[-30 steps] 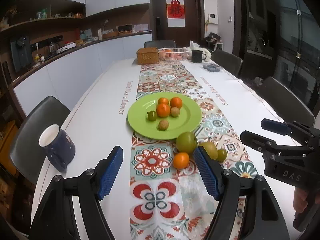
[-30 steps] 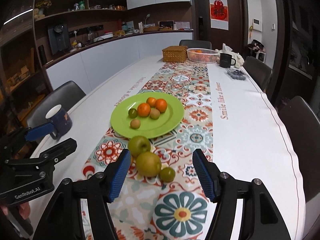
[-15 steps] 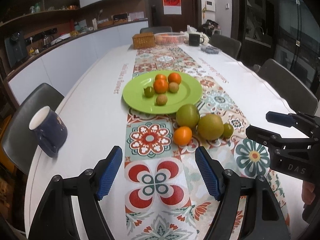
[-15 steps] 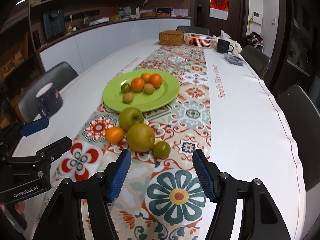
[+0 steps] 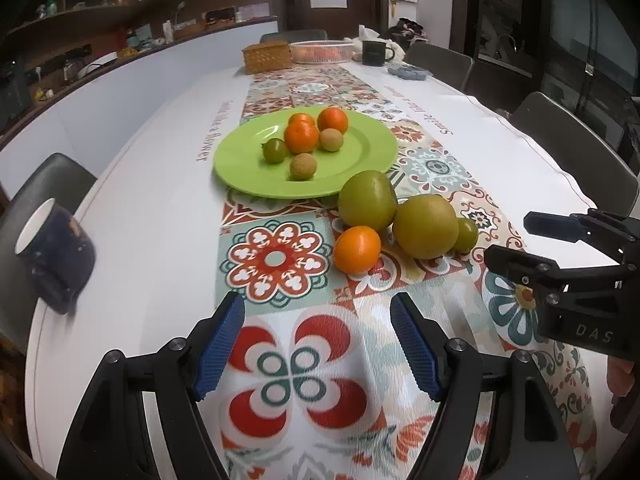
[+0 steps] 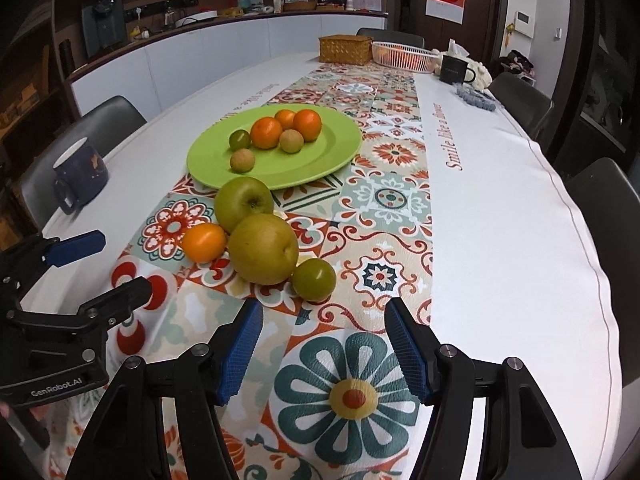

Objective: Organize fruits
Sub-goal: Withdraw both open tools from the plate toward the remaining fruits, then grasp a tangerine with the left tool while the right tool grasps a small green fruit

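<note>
A green plate (image 5: 248,168) (image 6: 332,160) holds three oranges, a small green fruit and two small brown fruits. In front of it on the patterned runner lie a green apple (image 5: 367,199) (image 6: 244,204), a yellow-green pear (image 5: 425,227) (image 6: 264,254), an orange (image 5: 357,249) (image 6: 203,242) and a small green fruit (image 5: 466,234) (image 6: 314,279). My left gripper (image 5: 318,344) is open and empty, just short of the orange. My right gripper (image 6: 323,346) is open and empty, just short of the small green fruit. Each gripper shows at the edge of the other's view.
A dark blue mug (image 5: 54,254) (image 6: 78,174) stands at the table's left edge. At the far end are a wicker box (image 6: 346,49), a white basket (image 6: 404,56) and a black mug (image 6: 454,69). Chairs line both sides.
Both grippers have come lower and closer to the loose fruits, which now look larger. Both stay open. No fruit has moved.
</note>
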A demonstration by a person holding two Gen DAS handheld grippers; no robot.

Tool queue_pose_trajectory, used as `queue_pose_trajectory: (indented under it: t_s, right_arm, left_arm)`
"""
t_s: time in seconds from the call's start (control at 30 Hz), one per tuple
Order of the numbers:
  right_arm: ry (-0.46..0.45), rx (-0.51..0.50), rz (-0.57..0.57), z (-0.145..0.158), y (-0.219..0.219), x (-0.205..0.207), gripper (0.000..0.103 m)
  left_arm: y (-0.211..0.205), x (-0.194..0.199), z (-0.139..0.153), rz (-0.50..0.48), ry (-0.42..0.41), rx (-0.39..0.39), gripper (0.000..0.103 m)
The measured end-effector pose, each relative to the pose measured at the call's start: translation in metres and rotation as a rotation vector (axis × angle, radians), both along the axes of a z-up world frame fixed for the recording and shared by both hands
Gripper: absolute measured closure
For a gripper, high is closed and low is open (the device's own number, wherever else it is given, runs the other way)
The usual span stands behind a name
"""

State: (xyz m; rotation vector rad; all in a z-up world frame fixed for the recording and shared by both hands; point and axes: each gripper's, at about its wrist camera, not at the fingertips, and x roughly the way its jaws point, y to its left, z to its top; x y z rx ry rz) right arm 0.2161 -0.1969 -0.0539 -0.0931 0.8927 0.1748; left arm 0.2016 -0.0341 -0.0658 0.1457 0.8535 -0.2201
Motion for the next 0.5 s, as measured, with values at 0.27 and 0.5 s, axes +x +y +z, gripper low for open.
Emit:
queue_pose_trajectory:
  t_s: [0.27,0.5]
  right_arm:
    - [0.032,0.019,0.006,-0.012,-0.001,0.016,0.046]
    - [0.046,0.025,0.018,-0.019,0.0,0.026,0.05]
  left_arm:
    - [-0.011,0.027,-0.008,-0.036,0.019,0.006,0.028]
    - [-0.022,0.042,-0.014,-0.067,0.039,0.012,0.03]
